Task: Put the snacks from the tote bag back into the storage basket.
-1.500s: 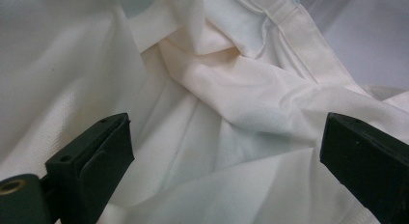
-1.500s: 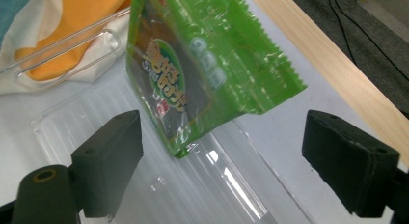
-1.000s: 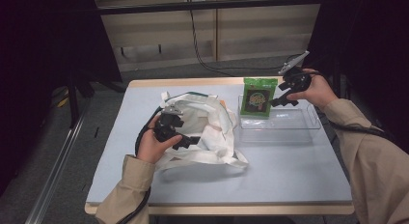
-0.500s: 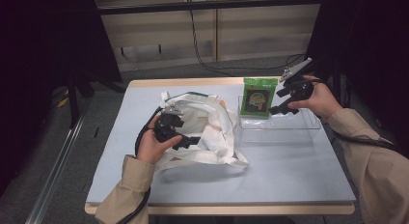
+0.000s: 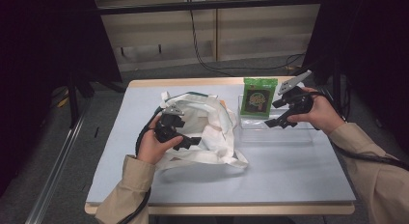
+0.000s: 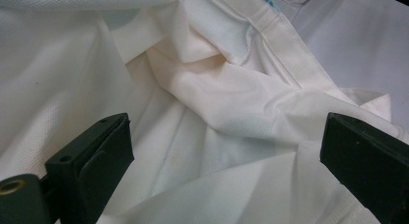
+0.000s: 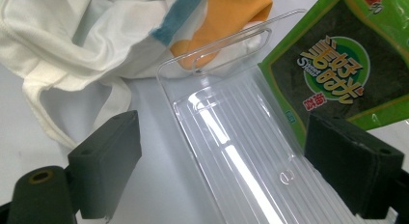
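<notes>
Standing green snack packet in clear tray, white tote bag beside

A high camera looks forward and down across the whole table, while two gripper cameras sit close, one over the white bag, the other over the clear tray, both seen mid-frame from above.

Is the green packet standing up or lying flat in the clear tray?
Standing. The green packet faces forward, propped at the clear tray's far left end.
</notes>
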